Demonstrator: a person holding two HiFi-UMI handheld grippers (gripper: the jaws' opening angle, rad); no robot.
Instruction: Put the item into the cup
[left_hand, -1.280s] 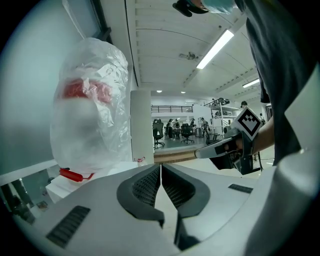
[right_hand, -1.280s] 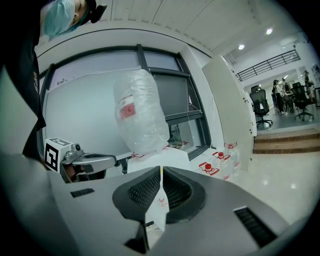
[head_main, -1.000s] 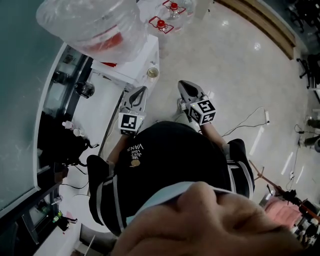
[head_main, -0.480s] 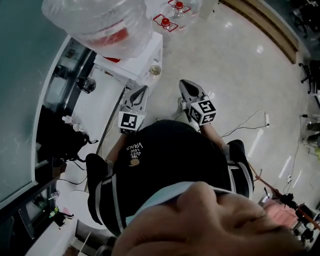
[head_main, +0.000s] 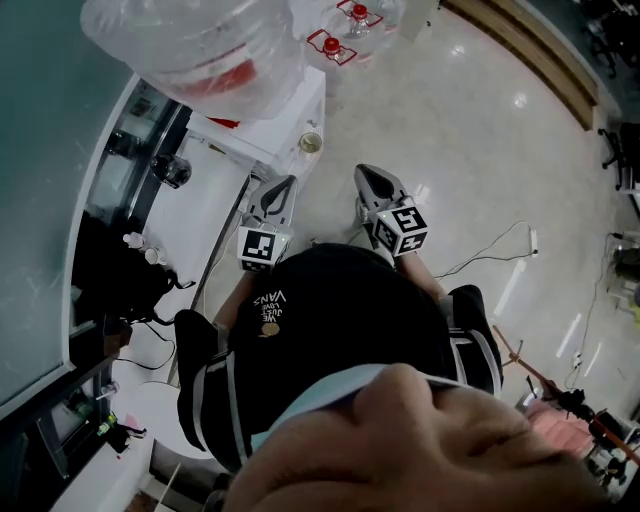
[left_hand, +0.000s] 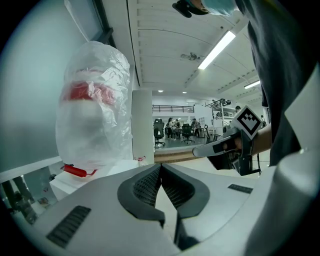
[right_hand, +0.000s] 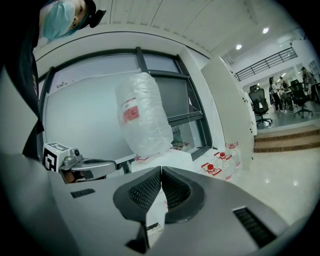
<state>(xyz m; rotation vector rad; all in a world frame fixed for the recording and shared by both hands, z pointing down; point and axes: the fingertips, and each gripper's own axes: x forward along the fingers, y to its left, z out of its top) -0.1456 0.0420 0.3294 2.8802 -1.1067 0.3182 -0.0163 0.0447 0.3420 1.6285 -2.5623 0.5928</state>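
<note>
Both tongs were closed up tight with nothing in them. The left gripper and the right gripper each had their jaws pressed together, tip to tip, and pointed side by side toward the white water dispenser. The cup sat at the edge of the dispenser's top, near its corner and just ahead of the left gripper's tips, not touching them. A big plastic-wrapped water bottle stood on the dispenser behind it. A couple of red-capped jugs were on the floor beyond. Couldn't spot the item itself anywhere.
</note>
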